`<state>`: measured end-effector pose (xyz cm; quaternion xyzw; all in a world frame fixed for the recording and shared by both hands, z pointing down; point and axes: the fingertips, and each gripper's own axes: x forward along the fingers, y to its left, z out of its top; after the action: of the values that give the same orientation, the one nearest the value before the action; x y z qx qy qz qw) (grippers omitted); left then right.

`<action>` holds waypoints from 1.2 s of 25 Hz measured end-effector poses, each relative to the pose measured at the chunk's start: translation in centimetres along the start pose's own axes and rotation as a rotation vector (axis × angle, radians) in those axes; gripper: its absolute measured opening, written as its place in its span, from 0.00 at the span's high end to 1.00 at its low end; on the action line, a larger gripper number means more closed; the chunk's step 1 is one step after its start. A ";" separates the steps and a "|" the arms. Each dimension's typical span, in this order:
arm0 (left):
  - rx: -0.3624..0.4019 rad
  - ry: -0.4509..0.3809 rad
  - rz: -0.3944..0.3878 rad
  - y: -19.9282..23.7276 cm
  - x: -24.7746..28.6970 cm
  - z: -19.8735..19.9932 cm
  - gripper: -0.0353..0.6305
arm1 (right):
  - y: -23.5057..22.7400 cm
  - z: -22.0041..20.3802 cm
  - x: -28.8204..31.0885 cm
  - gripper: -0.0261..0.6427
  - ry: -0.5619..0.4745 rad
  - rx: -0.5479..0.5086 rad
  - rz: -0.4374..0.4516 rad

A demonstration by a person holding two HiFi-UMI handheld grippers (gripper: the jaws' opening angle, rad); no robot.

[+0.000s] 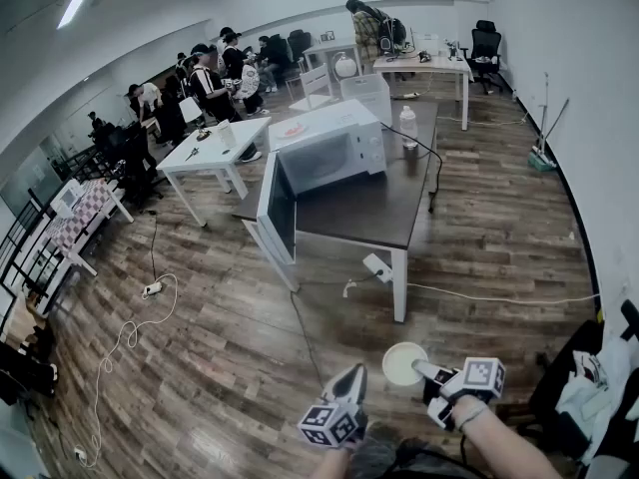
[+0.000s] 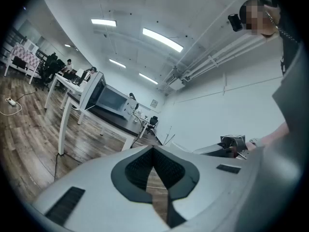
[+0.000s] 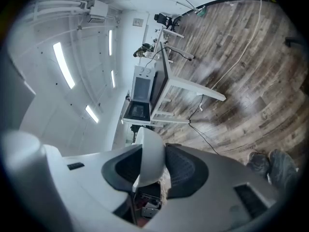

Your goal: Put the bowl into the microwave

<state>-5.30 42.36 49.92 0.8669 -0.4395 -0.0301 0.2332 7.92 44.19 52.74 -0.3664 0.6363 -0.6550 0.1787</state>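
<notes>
**Bowl held above the floor, microwave open ahead**

The white bowl [image 1: 403, 363] is in the air low in the head view, above the wooden floor [image 1: 200, 367] and well apart from the microwave [image 1: 334, 146]. The right gripper [image 3: 153, 151] has it by the wall. In the right gripper view the rim stands edge-on between the two dark pads, one inside the bowl and one outside, both pressed against it. In the head view the bowl's open side faces up toward the camera, and the gripper reaches it from the right.

The left gripper [image 2: 153, 150] is just left of the bowl and not touching it. Its jaws are clenched tip to tip with nothing between them; only floor shows through the small gap behind the tips.

Farther off, the microwave sits on a dark table [image 1: 384, 213] with white legs. Its door [image 1: 277, 208] is swung wide open to the left, past the table's near corner. A bottle [image 1: 407, 126] stands on the table just right of the microwave, and a black cable [image 1: 431, 168] runs along the top and over the right edge.

A white table [image 1: 215, 153] stands to the left behind it, and people [image 1: 215, 78] are gathered at the back of the room. White cord trails across the floor at left.
</notes>
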 end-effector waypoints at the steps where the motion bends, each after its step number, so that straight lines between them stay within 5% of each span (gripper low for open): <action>1: -0.001 -0.004 0.003 -0.3 -0.1 0.0 0.95 | 0.0 0.0 -0.4 0.76 0.001 0.001 -0.002; 14: 0.018 -0.015 0.027 -1.8 0.0 0.0 0.94 | -0.3 0.9 -1.4 0.76 -0.013 0.029 0.006; 30: -0.005 -0.034 0.010 4.1 10.7 4.4 0.95 | 1.5 9.2 8.3 0.76 0.009 0.043 0.034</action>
<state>-2.95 30.36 49.44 0.8635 -0.4477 -0.0446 0.2279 8.54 31.67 52.68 -0.3485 0.6291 -0.6669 0.1949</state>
